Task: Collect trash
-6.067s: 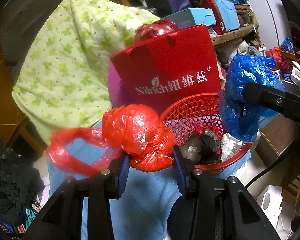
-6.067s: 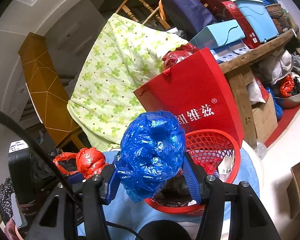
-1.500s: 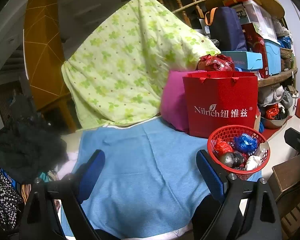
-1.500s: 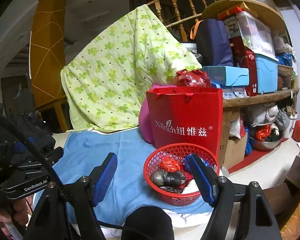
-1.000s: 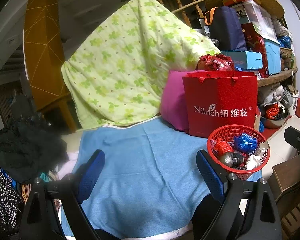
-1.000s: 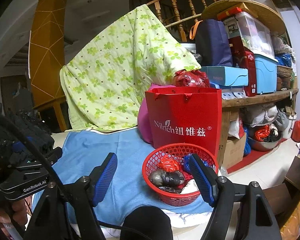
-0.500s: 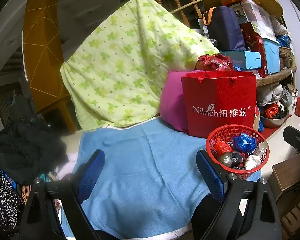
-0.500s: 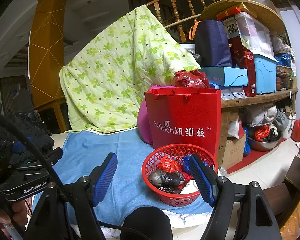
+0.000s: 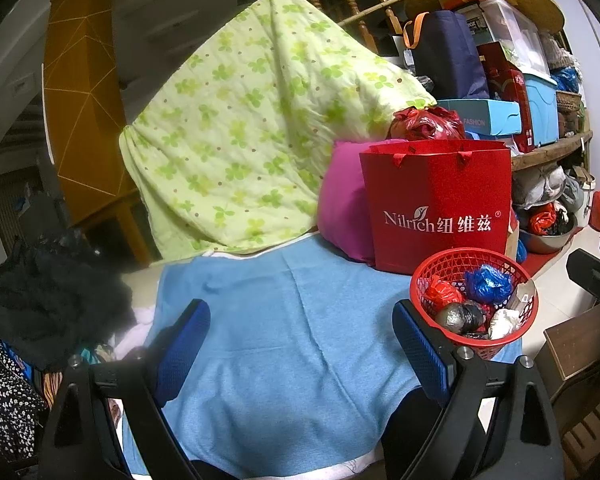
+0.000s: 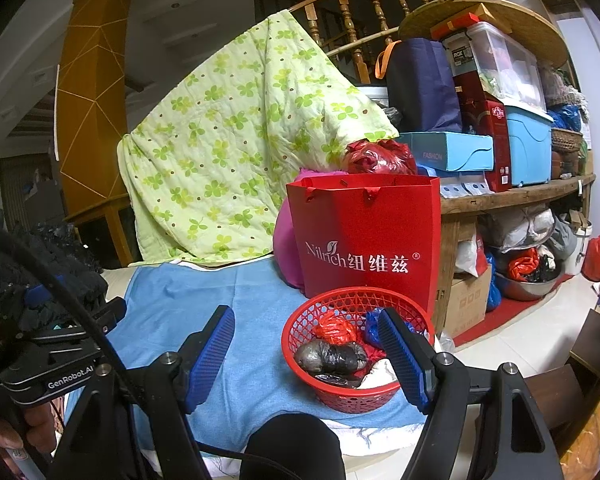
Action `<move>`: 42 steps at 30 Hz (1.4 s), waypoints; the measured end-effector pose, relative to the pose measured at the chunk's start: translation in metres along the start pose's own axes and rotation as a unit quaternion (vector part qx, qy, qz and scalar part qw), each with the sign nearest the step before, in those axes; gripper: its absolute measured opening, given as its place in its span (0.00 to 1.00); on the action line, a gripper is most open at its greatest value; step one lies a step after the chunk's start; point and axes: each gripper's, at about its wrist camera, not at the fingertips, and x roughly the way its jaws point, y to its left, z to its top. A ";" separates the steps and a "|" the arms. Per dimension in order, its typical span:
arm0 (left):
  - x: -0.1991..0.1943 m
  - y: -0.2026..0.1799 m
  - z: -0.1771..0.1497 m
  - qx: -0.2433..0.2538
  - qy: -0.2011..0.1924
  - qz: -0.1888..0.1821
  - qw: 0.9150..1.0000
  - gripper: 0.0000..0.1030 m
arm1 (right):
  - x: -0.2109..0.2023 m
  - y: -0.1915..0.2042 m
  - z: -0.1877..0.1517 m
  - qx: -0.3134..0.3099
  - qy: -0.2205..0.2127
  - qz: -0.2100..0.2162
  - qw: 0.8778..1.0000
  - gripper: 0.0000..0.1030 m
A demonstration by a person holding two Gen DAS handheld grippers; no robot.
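Only the right wrist view shows the left gripper's (image 10: pixel 60 364) body; both bags now lie in the red basket (image 9: pixel 440 264), with left gripper and right gripper (image 10: pixel 306 354) spread wide and holding nothing.

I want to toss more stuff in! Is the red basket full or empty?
Partly full. The red basket holds a red bag, a blue bag and other wads, all below its rim.

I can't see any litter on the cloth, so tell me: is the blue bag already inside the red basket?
Yes, the crumpled blue bag lies inside the red basket, beside a red bag.
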 end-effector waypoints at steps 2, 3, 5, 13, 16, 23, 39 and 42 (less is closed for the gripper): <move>0.000 0.000 0.000 0.000 -0.001 0.000 1.000 0.90 | 0.000 0.000 0.000 0.000 0.000 0.000 1.000 0.75; 0.001 0.000 0.000 0.000 0.000 0.000 1.000 0.90 | 0.000 0.000 0.000 0.000 0.000 0.000 1.000 0.75; 0.001 0.000 0.000 0.000 0.000 -0.001 1.000 0.90 | 0.000 0.000 0.000 0.000 0.000 0.001 1.000 0.75; 0.001 -0.001 -0.001 0.000 0.001 -0.002 1.000 0.90 | 0.000 -0.001 0.000 0.001 -0.001 0.000 1.000 0.75; 0.002 -0.002 -0.001 0.000 0.001 -0.002 1.000 0.90 | 0.000 -0.003 0.000 0.003 -0.002 -0.002 1.000 0.75; 0.004 -0.002 -0.005 0.001 0.003 -0.002 1.000 0.90 | 0.002 -0.010 -0.003 0.010 -0.003 -0.005 1.000 0.75; 0.008 -0.004 -0.006 0.009 -0.003 -0.009 1.000 0.90 | 0.004 -0.009 -0.001 0.011 -0.004 -0.008 1.000 0.75; 0.011 -0.005 -0.005 0.009 -0.001 -0.013 1.000 0.90 | 0.008 -0.009 -0.001 0.012 -0.002 -0.011 1.000 0.75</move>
